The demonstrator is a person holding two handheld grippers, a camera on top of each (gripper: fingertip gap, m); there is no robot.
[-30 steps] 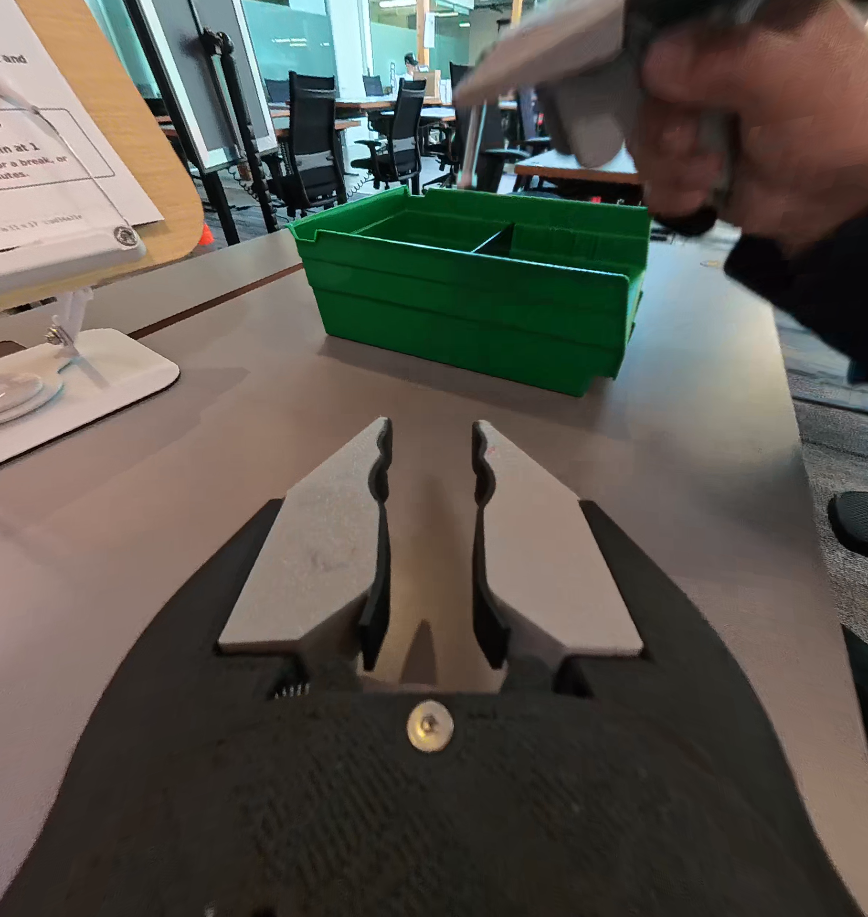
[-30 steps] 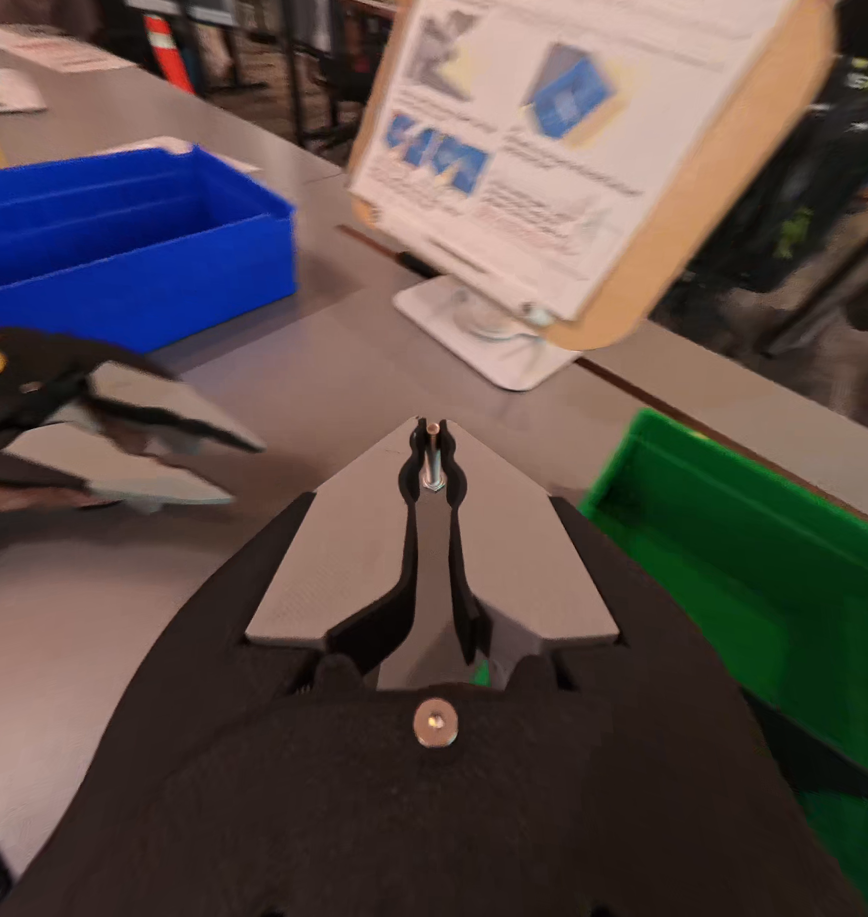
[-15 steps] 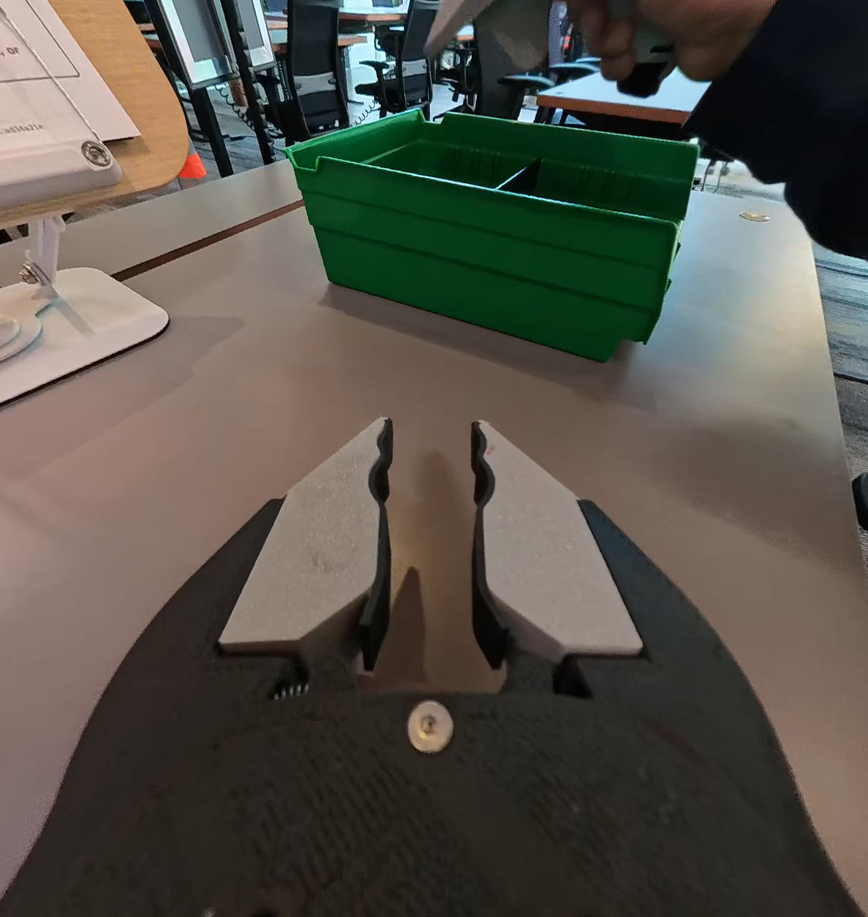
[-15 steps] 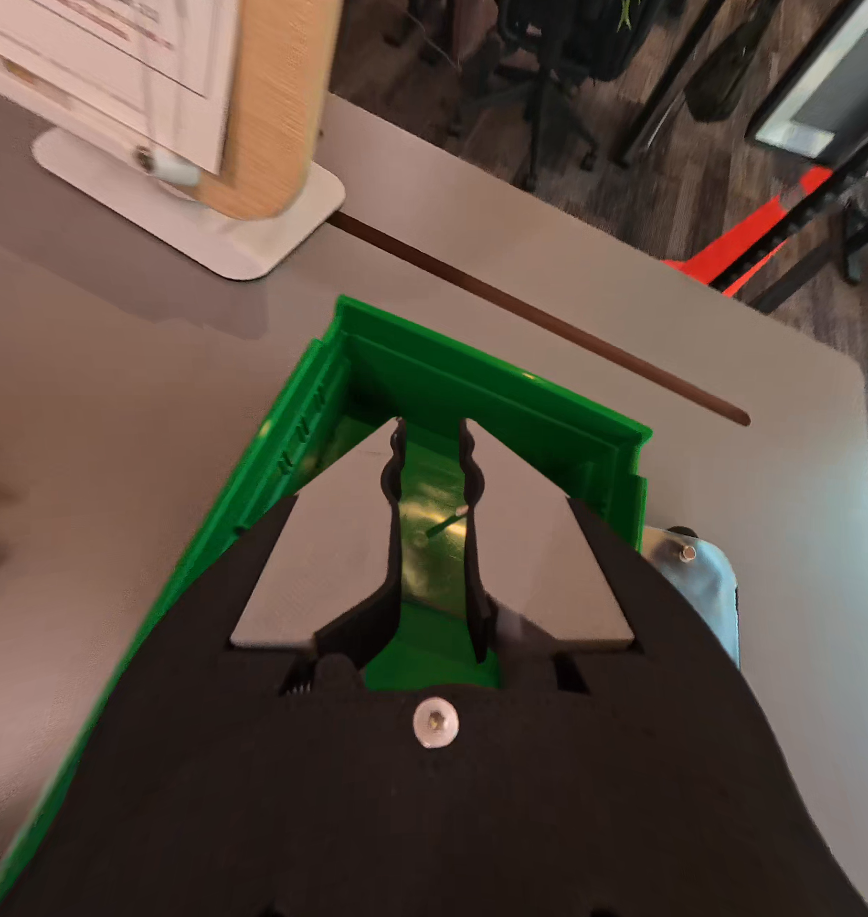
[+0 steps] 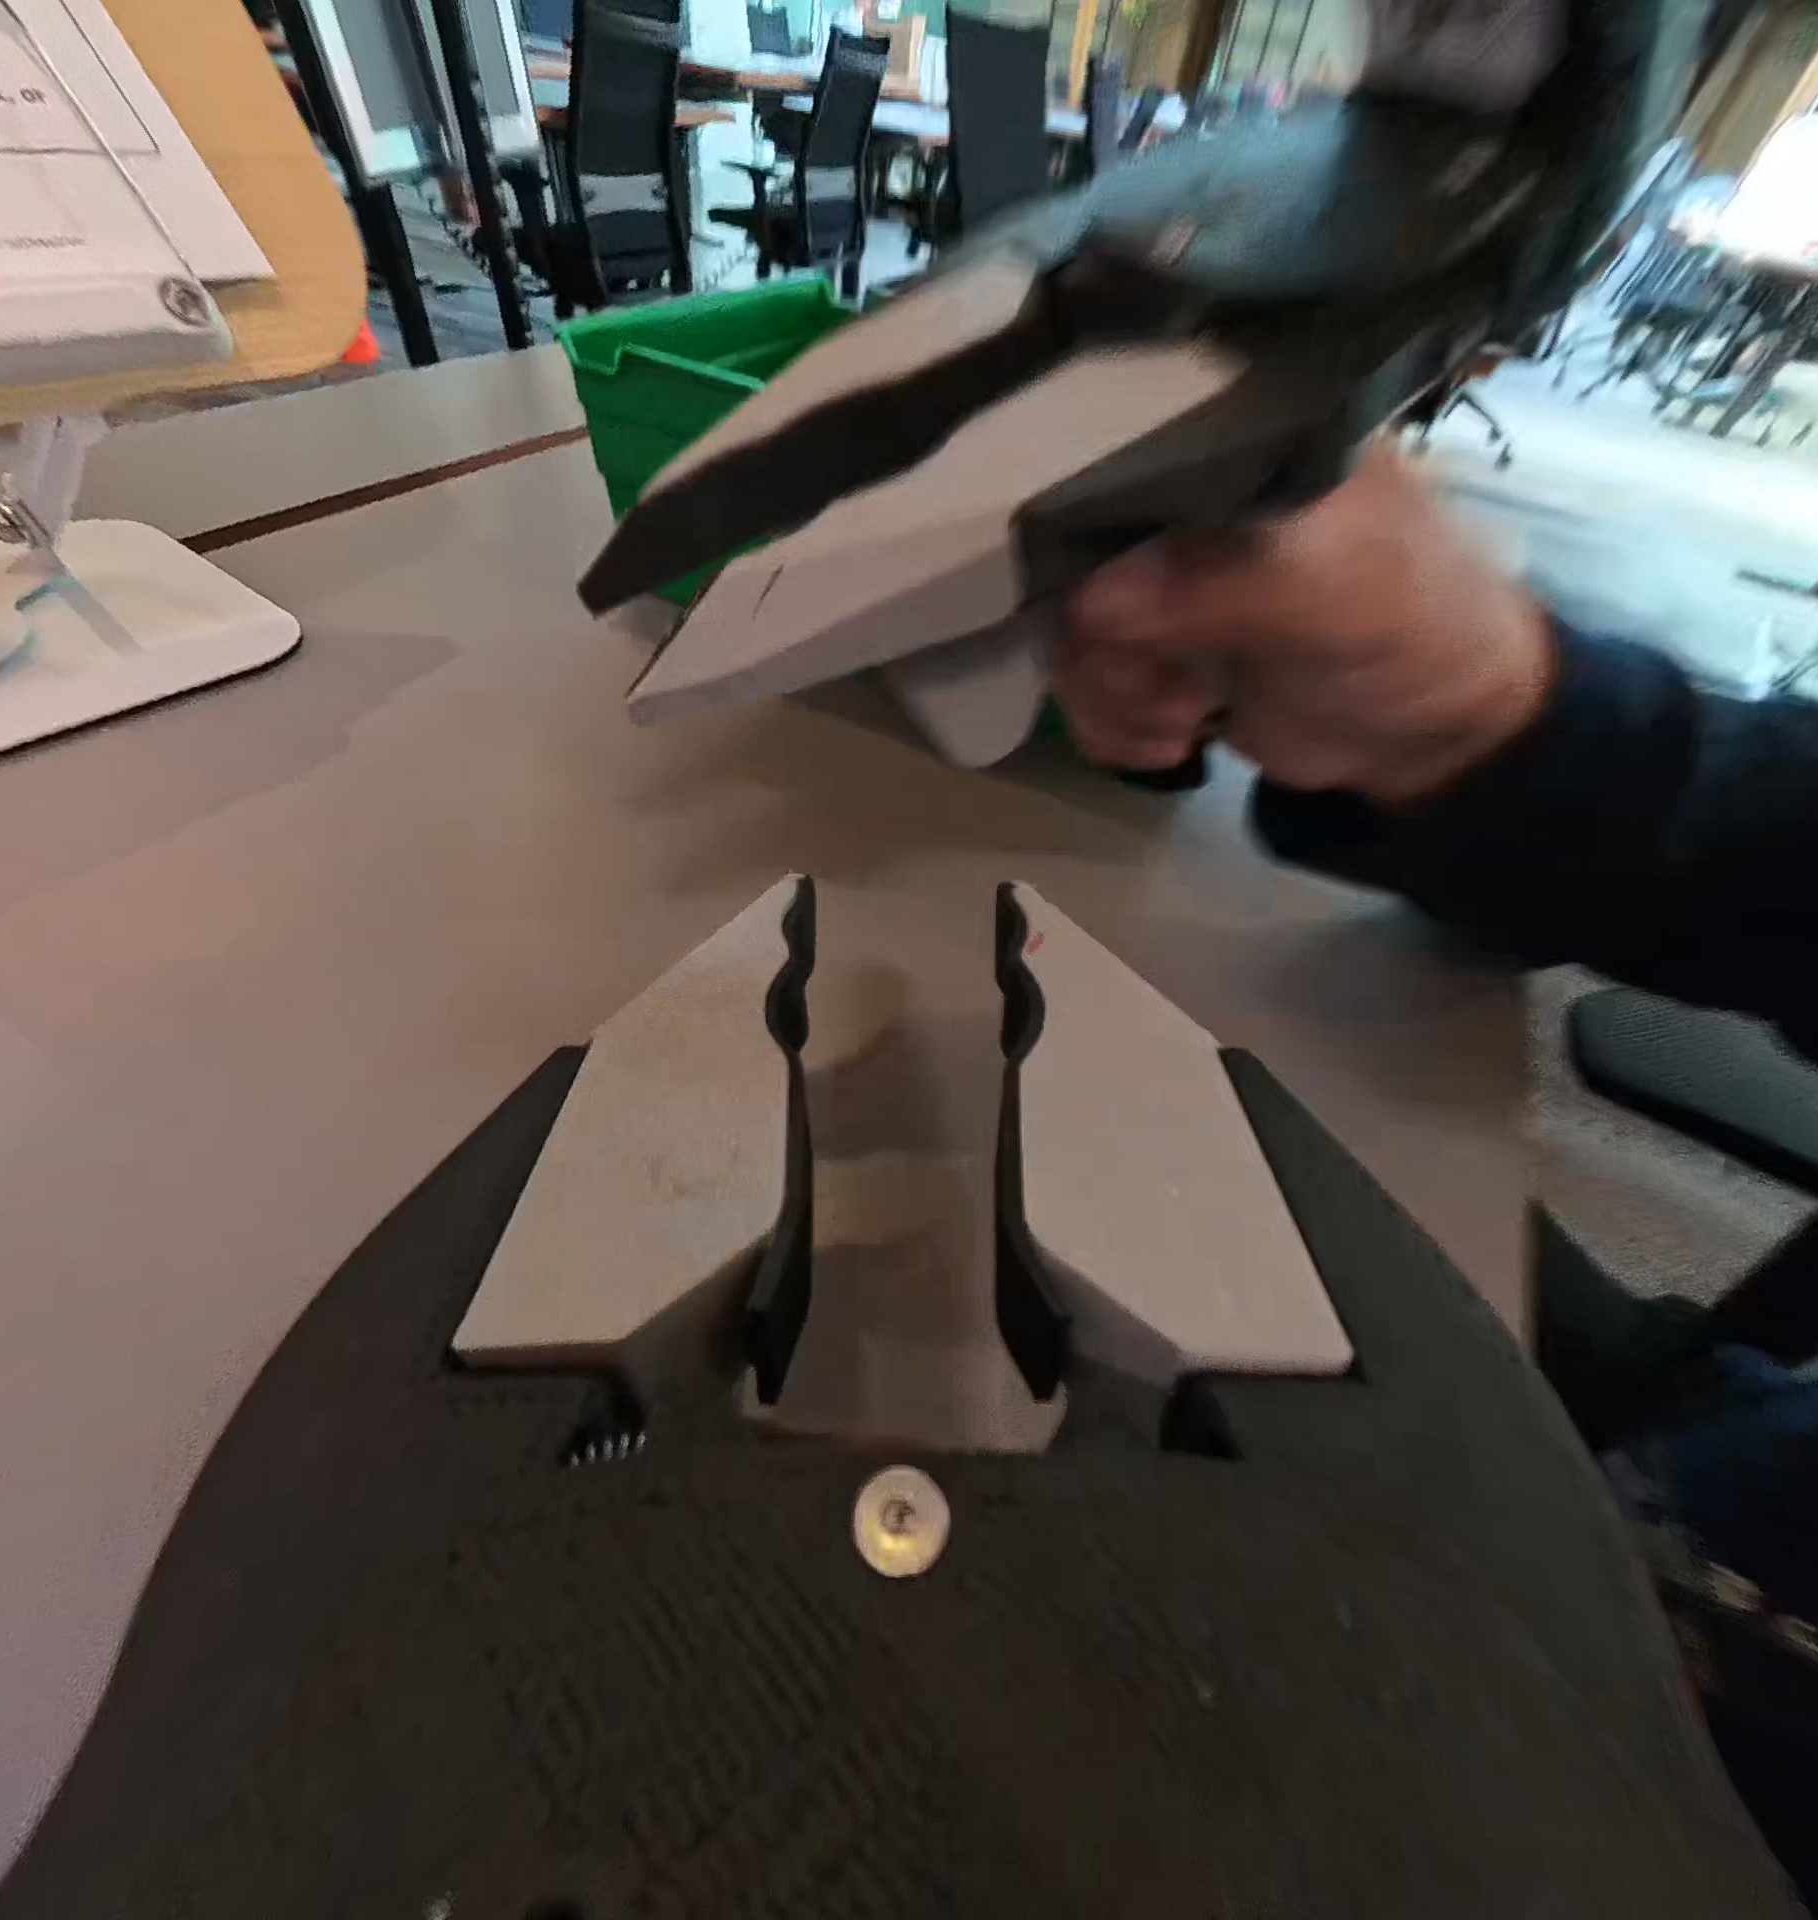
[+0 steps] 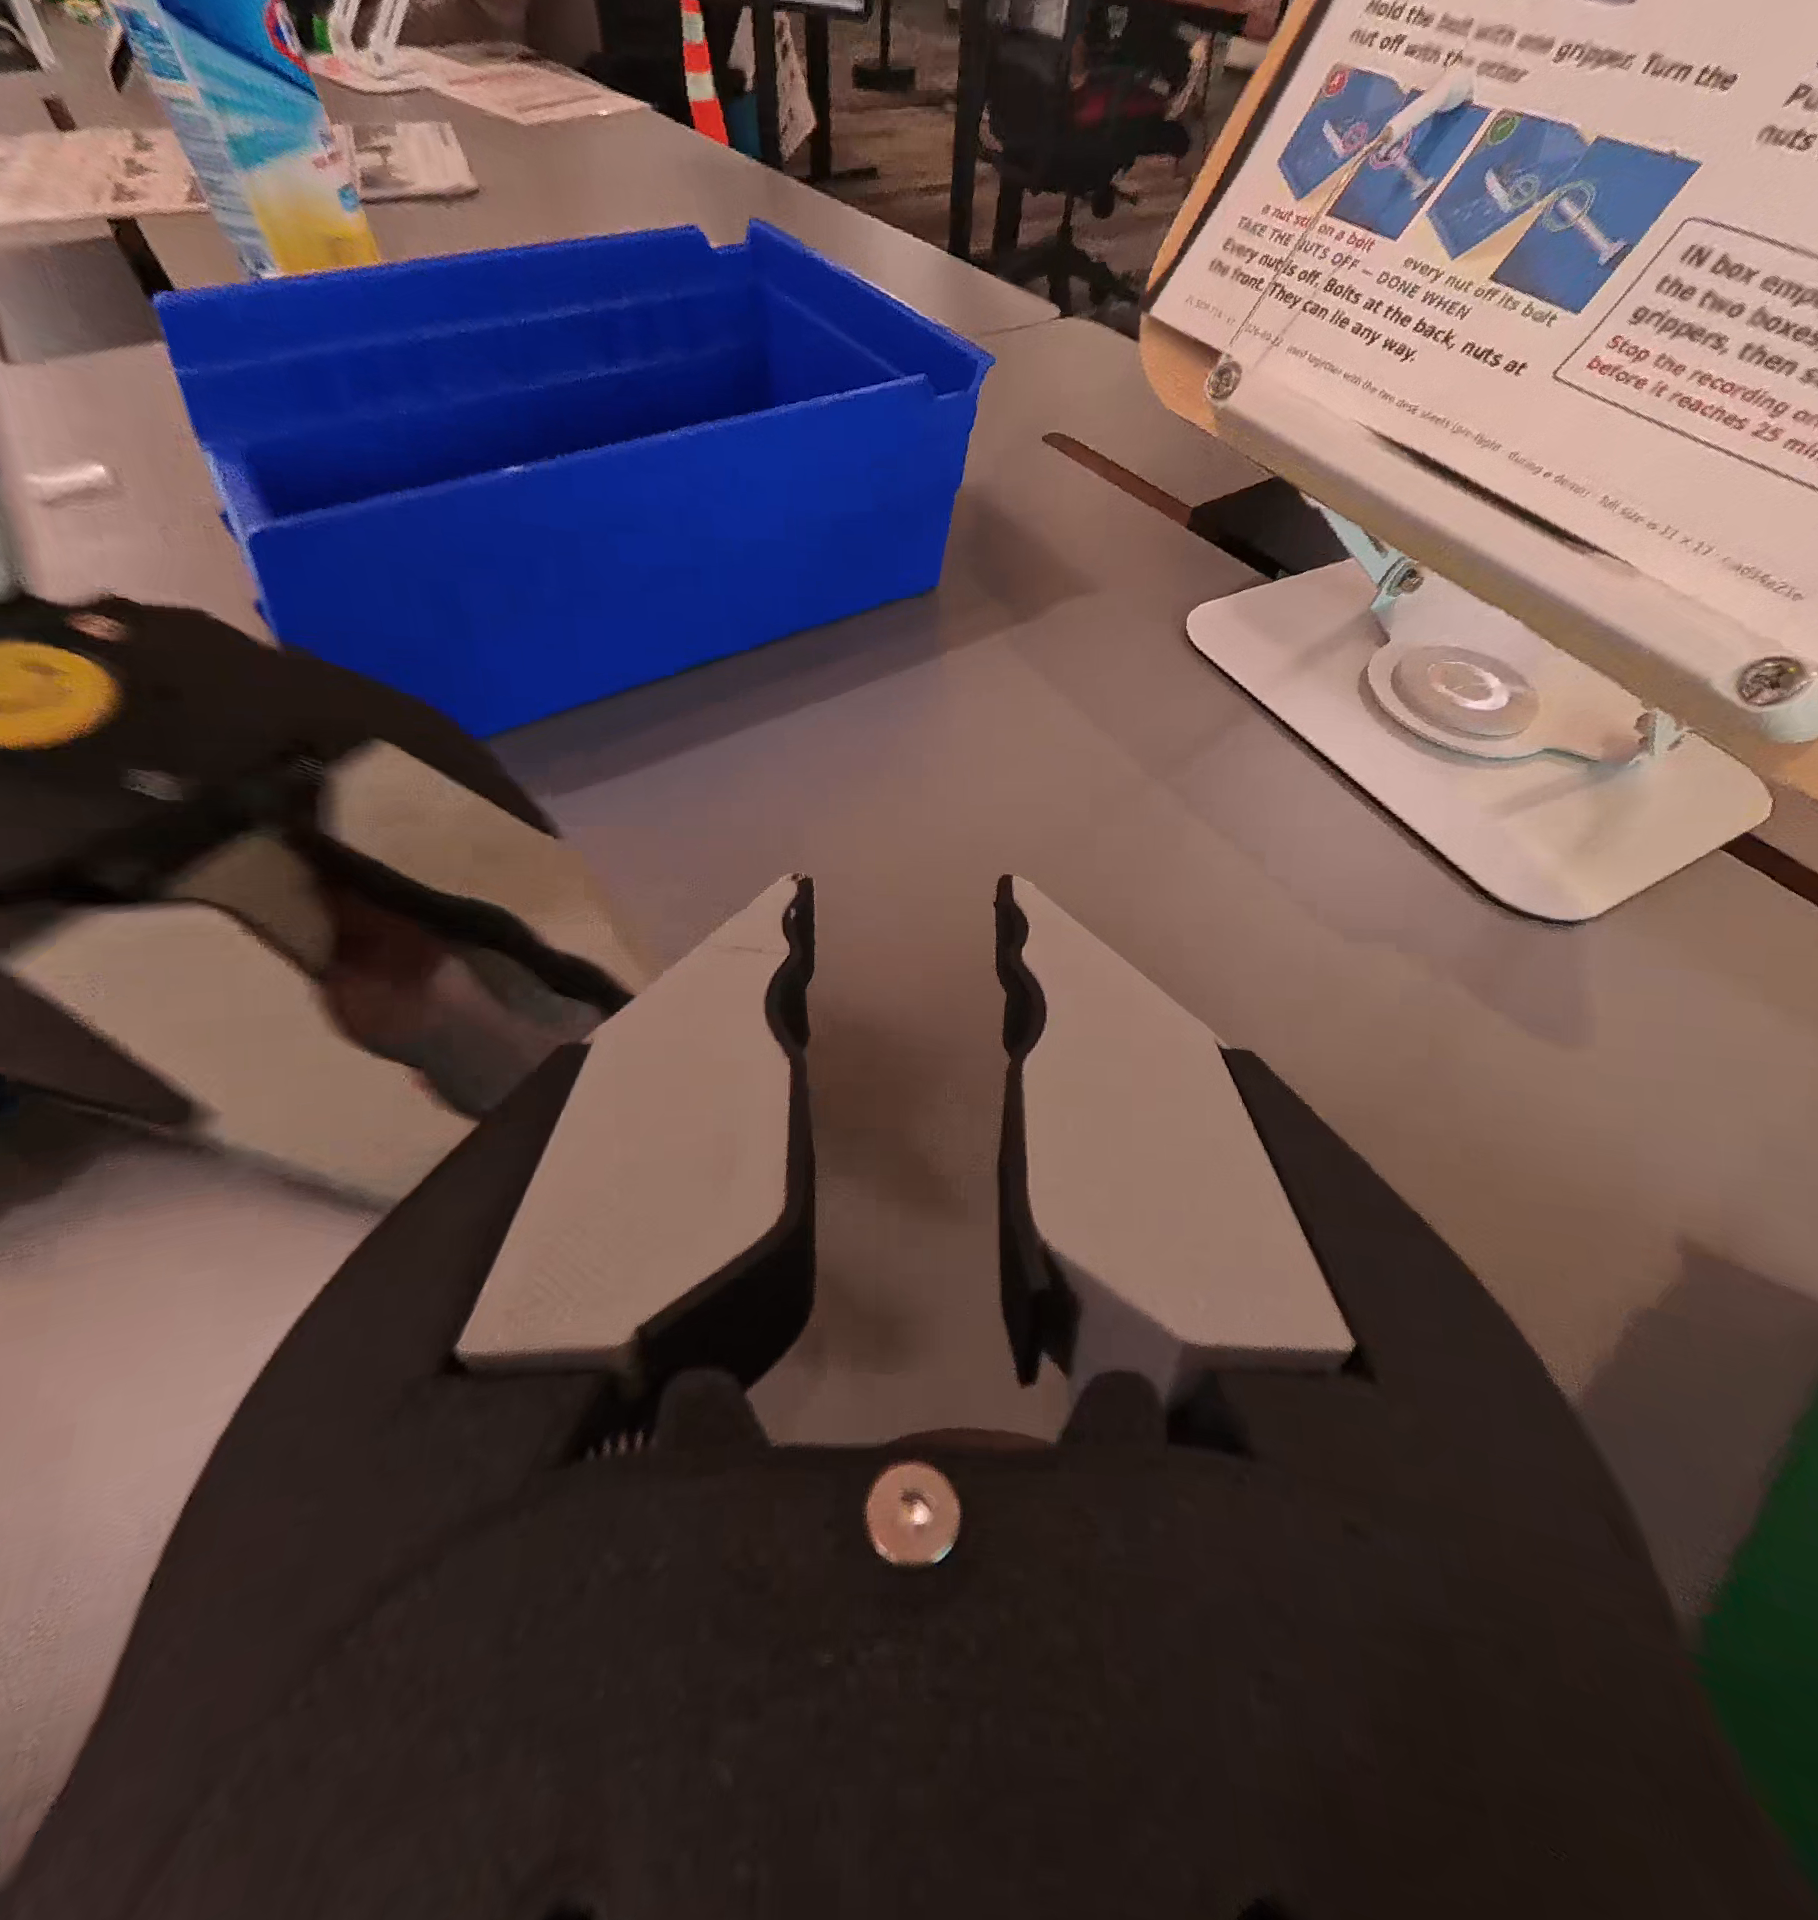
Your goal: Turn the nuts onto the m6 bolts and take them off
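Hovering now over the bare grey bench (image 6: pixel 1144 935), right tongs (image 6: pixel 903 899) spread and empty. A second ago pinched on a bolt, tip upward; half a second ago parted over the rear compartment of the green bin (image 5: pixel 676 416), a slim metal piece lying on the bin floor below. Read as a bolt just dropped off there, though no bolt or nut visible in either current view. Swung back since then toward the blue bin (image 6: pixel 593 499), which stands well ahead and left; interior partly visible, no parts made out in it.

Left tongs (image 5: pixel 903 904) likewise spread, holding nothing, low over the bench as in both earlier views, with little change beyond a slight shift in aim. Seen from there, right tongs crossing in front of the green bin, blurred with motion, gripped by a hand (image 5: pixel 1300 665) in a dark sleeve.

Judged as the close of one cycle: one bolt stripped and sorted, both tongs free. Next, presumably, a reach toward the blue bin for another bolt-and-nut pair. White instruction stand (image 6: pixel 1476 748) off to the right, clear of that path.
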